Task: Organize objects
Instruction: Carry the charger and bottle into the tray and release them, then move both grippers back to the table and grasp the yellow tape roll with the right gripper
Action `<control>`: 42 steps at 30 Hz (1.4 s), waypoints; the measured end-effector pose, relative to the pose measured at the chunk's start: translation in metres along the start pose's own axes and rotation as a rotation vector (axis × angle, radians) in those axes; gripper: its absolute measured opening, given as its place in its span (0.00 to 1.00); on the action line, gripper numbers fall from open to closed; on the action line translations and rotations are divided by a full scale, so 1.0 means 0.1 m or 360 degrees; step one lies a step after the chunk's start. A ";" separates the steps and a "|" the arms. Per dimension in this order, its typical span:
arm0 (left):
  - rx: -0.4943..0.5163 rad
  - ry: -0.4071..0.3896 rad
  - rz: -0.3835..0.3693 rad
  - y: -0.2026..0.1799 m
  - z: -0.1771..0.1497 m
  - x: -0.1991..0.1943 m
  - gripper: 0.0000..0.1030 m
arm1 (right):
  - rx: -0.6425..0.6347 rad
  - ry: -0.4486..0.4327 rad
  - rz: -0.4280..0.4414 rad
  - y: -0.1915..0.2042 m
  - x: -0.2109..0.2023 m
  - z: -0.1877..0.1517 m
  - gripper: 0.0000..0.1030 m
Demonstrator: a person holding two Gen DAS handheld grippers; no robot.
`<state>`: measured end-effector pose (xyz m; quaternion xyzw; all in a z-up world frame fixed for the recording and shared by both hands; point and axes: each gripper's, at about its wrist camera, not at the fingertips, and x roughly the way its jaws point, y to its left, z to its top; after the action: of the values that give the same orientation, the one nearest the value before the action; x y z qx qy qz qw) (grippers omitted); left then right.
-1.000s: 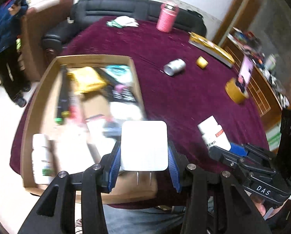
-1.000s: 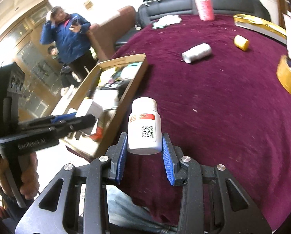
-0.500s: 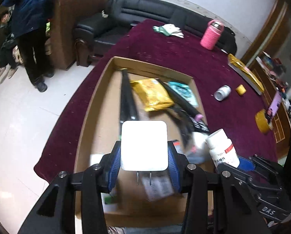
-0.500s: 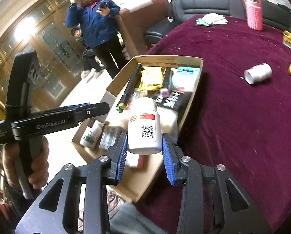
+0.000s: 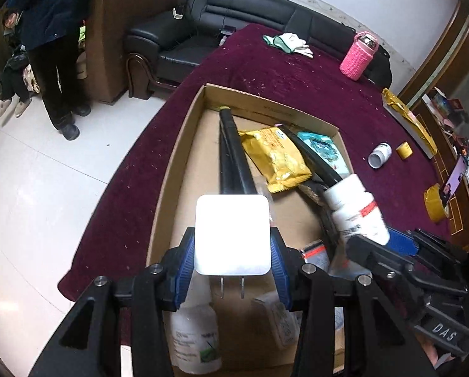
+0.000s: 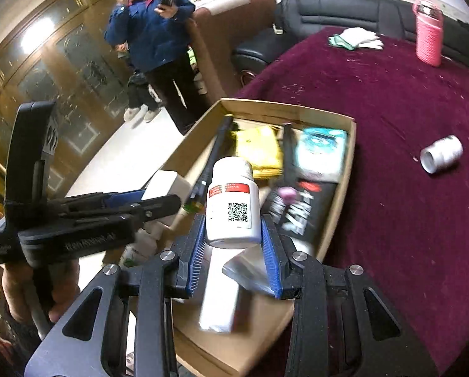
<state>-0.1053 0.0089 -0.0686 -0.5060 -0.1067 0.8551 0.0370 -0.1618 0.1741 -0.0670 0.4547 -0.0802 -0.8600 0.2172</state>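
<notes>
Maroon bench (image 5: 297, 88) carries box (image 5: 184, 132) under both grippers. Left gripper (image 5: 232, 259) clamps charger (image 5: 232, 234); right gripper (image 6: 232, 251) clamps bottle (image 6: 232, 201). Risks: grippers close together, may collide; bottle may land on clutter below, roll.

Your left claw (image 5: 232, 270) points steeply downward, its blue pads (image 5: 184, 267) pressed against the two sides of a white charger (image 5: 232, 234) whose prongs face back toward the camera. Your right claw (image 6: 232, 251) tilts downward alongside it, clamped on a white pill bottle (image 6: 232, 202) standing upright between the pads. Your left hand (image 6: 38, 286) wraps the left claw's handle.
</notes>
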 end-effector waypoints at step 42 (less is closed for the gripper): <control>0.0352 -0.0214 -0.0327 -1.24 -0.18 -0.41 0.72 | 0.0131 -0.0192 0.0053 -0.85 -0.72 -0.31 0.49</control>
<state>-0.0752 0.1254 -0.0151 -0.4269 -0.0651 0.8853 0.1725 -0.1270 0.2842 -0.0592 0.4090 -0.1360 -0.8782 0.2074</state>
